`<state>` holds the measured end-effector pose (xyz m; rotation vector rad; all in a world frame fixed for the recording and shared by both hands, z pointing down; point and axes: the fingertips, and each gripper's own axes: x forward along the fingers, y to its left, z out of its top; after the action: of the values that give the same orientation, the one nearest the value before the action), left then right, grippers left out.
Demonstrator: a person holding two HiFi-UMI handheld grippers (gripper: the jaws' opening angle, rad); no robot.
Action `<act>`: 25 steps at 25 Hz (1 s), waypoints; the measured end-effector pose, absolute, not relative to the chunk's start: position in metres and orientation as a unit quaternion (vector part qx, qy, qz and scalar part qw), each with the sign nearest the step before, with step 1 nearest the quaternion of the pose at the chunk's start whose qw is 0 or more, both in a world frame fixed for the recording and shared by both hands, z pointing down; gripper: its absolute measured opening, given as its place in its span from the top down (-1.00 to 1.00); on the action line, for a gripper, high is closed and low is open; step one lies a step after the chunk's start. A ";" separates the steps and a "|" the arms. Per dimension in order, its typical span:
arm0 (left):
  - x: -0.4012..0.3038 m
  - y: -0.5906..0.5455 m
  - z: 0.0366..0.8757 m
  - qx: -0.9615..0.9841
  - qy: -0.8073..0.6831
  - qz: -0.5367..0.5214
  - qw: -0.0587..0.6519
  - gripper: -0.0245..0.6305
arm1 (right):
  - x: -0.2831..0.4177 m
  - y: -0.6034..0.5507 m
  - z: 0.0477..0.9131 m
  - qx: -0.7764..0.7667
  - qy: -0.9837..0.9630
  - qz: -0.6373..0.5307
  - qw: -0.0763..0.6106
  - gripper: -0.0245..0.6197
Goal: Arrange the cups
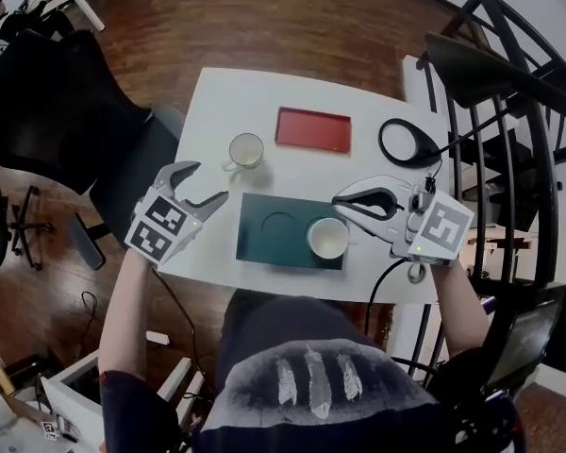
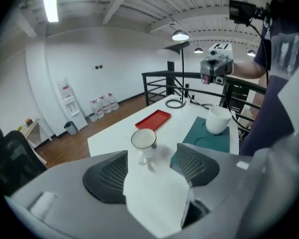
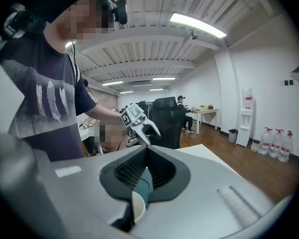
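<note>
One white cup is already on the green mat, at the mat's right end. It seems to sit in one of the mat's two round hollows, though the head view is too coarse to be sure it is seated squarely. The other hollow, at the mat's left, is empty.

The second cup, the one with a handle, stands upright on the bare table just beyond the mat's far left corner, not touching the mat. By my reading the job is about half done: one cup is placed, and this one is left to bring to the empty hollow.

The left gripper hovers off the mat's left edge with its jaws wide apart and nothing between them. In the left gripper view the handled cup lines up in the gap between the jaws but lies well ahead of them, so it looks like the likely target for the next grasp.

The right gripper is at the mat's right side, beside the placed cup. Its jaws are closed together and hold nothing; only a sliver of mat and cup rim shows below them in the right gripper view.

Beyond the mat lie a red tray and, to the right of it, a black ring, both clear of the cups.
</note>
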<state>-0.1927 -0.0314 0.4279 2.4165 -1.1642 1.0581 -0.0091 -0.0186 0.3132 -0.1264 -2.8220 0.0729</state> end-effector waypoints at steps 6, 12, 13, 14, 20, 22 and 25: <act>-0.202 -0.075 0.507 0.822 -0.338 0.436 0.140 -0.01 | -0.026 -0.040 0.318 -0.002 -0.983 0.040 0.177 0.91; -0.200 -0.095 0.541 0.813 -0.286 0.489 0.136 -0.01 | -0.021 -0.046 0.330 0.023 -0.980 0.052 0.192 0.91; -0.199 -0.098 0.542 0.814 -0.280 0.492 0.132 0.04 | -0.019 -0.047 0.331 0.027 -0.980 0.056 0.191 0.91; -0.200 -0.100 0.543 0.813 -0.275 0.496 0.129 0.13 | -0.018 -0.049 0.332 0.030 -0.979 0.059 0.191 0.91; -0.194 -0.109 0.549 0.815 -0.240 0.512 0.122 0.61 | -0.007 -0.060 0.337 0.046 -0.979 0.067 0.189 0.91; -0.193 -0.113 0.550 0.818 -0.240 0.509 0.122 0.63 | -0.004 -0.061 0.341 0.047 -0.978 0.072 0.192 0.91; -0.192 -0.116 0.551 0.821 -0.231 0.509 0.117 0.64 | -0.001 -0.060 0.347 0.049 -0.976 0.079 0.196 0.91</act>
<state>-0.1923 -0.1159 0.5510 2.4029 -0.6749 1.4897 -0.0014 -0.0604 0.3472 0.1362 -2.7349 0.2220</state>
